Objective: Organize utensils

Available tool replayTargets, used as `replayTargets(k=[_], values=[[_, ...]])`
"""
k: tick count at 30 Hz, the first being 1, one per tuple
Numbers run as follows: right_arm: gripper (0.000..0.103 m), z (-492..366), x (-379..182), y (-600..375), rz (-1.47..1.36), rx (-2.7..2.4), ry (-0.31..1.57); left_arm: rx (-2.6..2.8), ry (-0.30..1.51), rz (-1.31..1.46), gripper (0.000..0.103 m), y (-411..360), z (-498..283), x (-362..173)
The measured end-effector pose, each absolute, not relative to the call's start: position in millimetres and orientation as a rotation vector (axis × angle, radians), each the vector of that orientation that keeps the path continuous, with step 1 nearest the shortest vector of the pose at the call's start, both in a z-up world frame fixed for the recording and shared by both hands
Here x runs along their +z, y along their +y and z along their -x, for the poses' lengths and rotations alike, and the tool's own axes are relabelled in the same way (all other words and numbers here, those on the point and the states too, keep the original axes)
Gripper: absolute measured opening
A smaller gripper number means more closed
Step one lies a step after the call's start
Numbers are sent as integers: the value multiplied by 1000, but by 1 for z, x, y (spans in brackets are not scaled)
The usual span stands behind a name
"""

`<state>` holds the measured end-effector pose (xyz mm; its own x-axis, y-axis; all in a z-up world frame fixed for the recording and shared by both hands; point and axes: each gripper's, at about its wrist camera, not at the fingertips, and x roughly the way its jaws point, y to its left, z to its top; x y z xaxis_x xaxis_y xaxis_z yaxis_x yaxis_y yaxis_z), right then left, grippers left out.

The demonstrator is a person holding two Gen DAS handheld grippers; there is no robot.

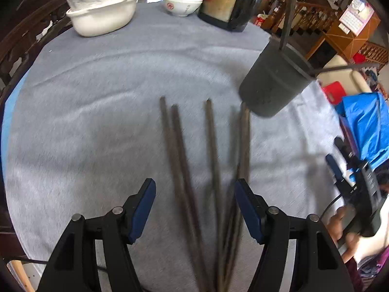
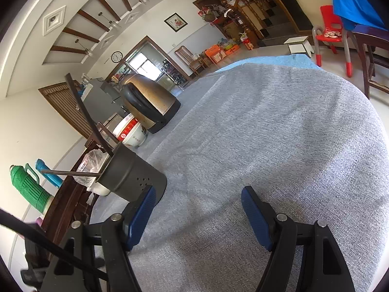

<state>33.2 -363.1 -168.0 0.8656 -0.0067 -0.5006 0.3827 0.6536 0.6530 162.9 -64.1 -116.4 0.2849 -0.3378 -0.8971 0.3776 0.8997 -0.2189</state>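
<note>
Several dark chopsticks (image 1: 213, 146) lie side by side on the grey tablecloth (image 1: 97, 121), blurred in the left wrist view. My left gripper (image 1: 194, 185) hangs over them, open, with the sticks running between its blue pads untouched. A dark holder cup (image 1: 272, 82) stands to the upper right with two chopsticks sticking out of it. My right gripper (image 2: 197, 209) is open and empty above bare cloth. The holder cup (image 2: 131, 172) stands just beyond its left finger. A person's hand holds that right gripper (image 1: 334, 149) at the table's right edge.
A white basin (image 1: 102, 17) with a plastic bag, stacked red-and-white bowls (image 1: 183, 0) and a brass-coloured kettle (image 1: 231, 2) stand along the far side. The round table's edge curves close on the right. A red chair (image 2: 333, 31) stands on the floor beyond the table.
</note>
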Motion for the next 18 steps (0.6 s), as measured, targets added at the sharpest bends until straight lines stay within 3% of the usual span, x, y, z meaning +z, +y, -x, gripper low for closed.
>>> replayTargets(k=[14, 18], values=[[75, -37, -167, -360, -818, -239, 518, -432, 1193, -1, 68, -9, -162, -128], [54, -52, -162, -341, -747, -180, 583, -471, 1157, 26, 68, -13, -160, -118]])
